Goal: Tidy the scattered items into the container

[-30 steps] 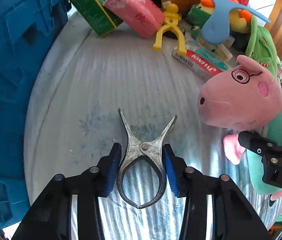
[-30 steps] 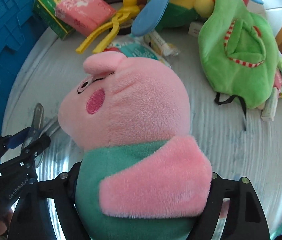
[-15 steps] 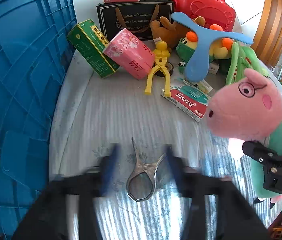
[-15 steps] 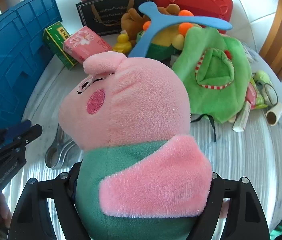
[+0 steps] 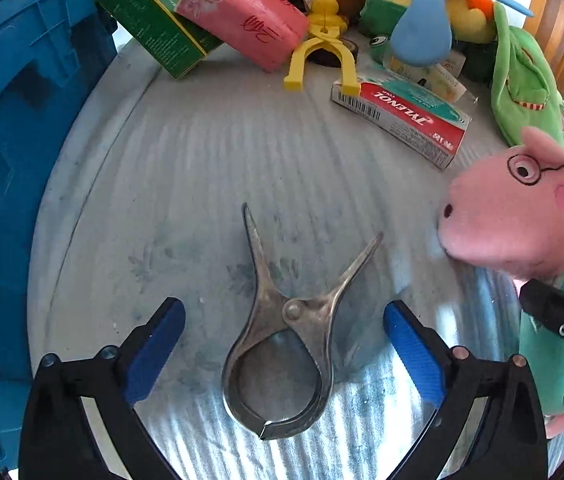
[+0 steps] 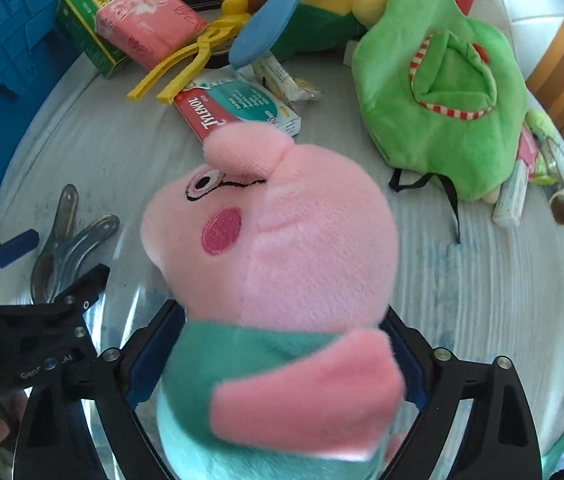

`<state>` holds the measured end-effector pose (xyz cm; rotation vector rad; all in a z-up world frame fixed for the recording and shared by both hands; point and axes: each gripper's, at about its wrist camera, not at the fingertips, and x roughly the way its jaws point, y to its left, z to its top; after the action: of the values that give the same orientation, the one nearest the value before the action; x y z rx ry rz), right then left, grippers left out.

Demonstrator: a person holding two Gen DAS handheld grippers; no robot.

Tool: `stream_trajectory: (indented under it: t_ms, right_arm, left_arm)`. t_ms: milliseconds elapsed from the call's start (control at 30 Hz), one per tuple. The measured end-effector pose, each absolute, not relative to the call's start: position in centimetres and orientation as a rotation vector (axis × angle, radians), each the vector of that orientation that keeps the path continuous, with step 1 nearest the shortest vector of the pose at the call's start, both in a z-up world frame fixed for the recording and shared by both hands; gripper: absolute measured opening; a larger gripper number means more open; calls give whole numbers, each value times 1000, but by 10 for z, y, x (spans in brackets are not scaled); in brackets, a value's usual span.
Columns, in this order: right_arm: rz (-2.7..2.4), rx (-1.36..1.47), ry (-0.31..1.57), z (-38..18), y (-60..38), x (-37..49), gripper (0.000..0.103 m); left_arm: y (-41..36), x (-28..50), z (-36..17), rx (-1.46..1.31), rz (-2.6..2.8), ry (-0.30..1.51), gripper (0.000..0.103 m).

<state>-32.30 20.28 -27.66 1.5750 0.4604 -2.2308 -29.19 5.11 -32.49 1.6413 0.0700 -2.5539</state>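
We aim both hand-held grippers steeply down at the counter (image 5: 186, 168). Left hand-held gripper (image 5: 284, 340) opening, metal clamp (image 5: 282, 344) untouched between fingers. Right hand-held gripper (image 6: 278, 360) opening around pig plush (image 6: 278, 264). "TYLENOL" box (image 5: 402, 116) at 1 o'clock.

Left gripper (image 5: 284, 320) points down at the round table (image 5: 186, 152), jaws opening — blue pads well clear of the metal clamp (image 5: 286, 332) lying flat between them. Blue crate (image 5: 10, 128) stands at left. At right, the pink pig plush (image 5: 522, 216) leans in. Far side — green box (image 5: 150, 20), pink tissue pack (image 5: 246, 12), yellow tongs (image 5: 322, 48), Tylenol box (image 5: 402, 116).
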Motion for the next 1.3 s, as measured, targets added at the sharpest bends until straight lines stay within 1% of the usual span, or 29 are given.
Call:
stream_trajectory:
  t_ms: [33,67,100,133,167,200,300,367,667,767,967,1300]
  right_arm:
    - [-2236,1568,482,-276,200,-323,99]
    - [-2243,1566,495,-275,197,-323,99]
    - [-2246,1569,498,-277,196,-324,99]
    - [-2242,1577,495,-280,195,-325,99]
    - [-2234,1590,497,-285,194,-327,86]
    - [-2225,1609,498,-291,193,-329,77]
    - [-2238,1598,454,-287,196,-330,72]
    - [-2252,1559,424,-273,199,-328,72]
    - [-2340,1367,343,-197,205,-318,72]
    - [-2365,1301,331,-170,213,-317,72]
    - [-2403,1176,320,-121,214,-315,72]
    - [-2398,974,325,-44,204,-321,72]
  left_arm:
    - [50,-294,-322,1643,-2577,85,94]
    - [50,-295,-319,1642,-2600,99,78]
    - [52,-296,-313,1633,-2623,86,58]
    - [54,-298,-309,1634,-2633,74,51]
    - [55,-300,-307,1642,-2632,72,47]
    - [54,-301,-304,1640,-2626,71,47]
    - [51,-298,-294,1635,-2604,62,44]
    - [51,-294,-283,1611,-2614,25,44]
    - [52,-268,-202,1417,-2710,14,39]
    - [55,-259,-169,1334,-2734,3,39]
    - [77,-262,-132,1196,-2755,-27,38]
    - [78,-267,-48,955,-2724,-29,38]
